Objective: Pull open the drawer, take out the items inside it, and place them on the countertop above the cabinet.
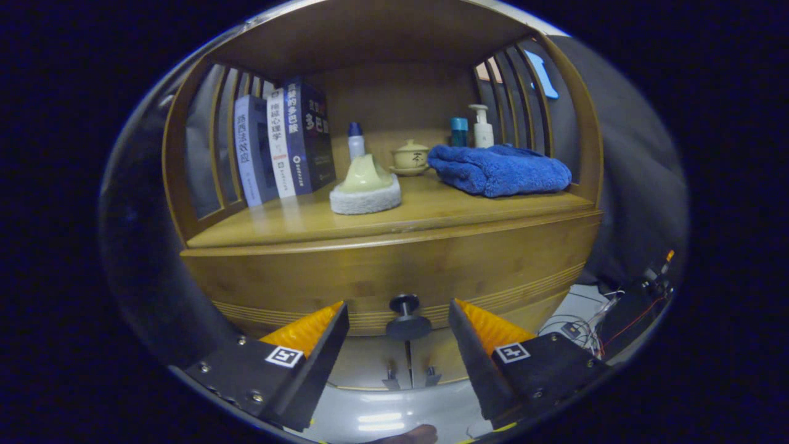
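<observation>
The claw (397, 324) stands wide, holding nothing, with the drawer (394, 271) shut at centre frame and its knob (407, 317) between the fingers. Closing off-centre could slip off the small knob; the surface (308, 222) above is already crowded.

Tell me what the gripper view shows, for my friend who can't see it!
The gripper has its fingers open on either side of the closed drawer's round knob, not touching it. Above, the wooden countertop holds standing books, a folded blue towel, a lidded teacup and some bottles.
</observation>
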Motion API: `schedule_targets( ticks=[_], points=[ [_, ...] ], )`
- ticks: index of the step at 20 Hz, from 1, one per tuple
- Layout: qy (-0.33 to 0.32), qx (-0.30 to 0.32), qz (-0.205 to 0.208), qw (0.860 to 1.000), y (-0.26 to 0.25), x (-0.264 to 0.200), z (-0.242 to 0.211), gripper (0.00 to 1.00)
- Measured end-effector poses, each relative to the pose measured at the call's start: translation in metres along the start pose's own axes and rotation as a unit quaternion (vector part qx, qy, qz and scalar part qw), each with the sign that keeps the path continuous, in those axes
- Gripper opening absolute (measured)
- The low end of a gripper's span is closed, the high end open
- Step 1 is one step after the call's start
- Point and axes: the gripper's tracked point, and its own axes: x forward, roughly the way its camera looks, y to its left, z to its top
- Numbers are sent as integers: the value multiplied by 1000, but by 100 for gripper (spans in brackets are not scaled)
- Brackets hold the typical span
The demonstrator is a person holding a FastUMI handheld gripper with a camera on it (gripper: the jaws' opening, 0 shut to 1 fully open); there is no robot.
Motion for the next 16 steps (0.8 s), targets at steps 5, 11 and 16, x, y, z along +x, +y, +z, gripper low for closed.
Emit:
schedule_targets(
  ticks=[5,11,16],
  points=[
    [-33,-21,25,999,13,-64,35,98],
    [-127,-17,34,991,33,-159,105,97],
    [-180,-33,42,982,53,-221,147,98]
  ],
)
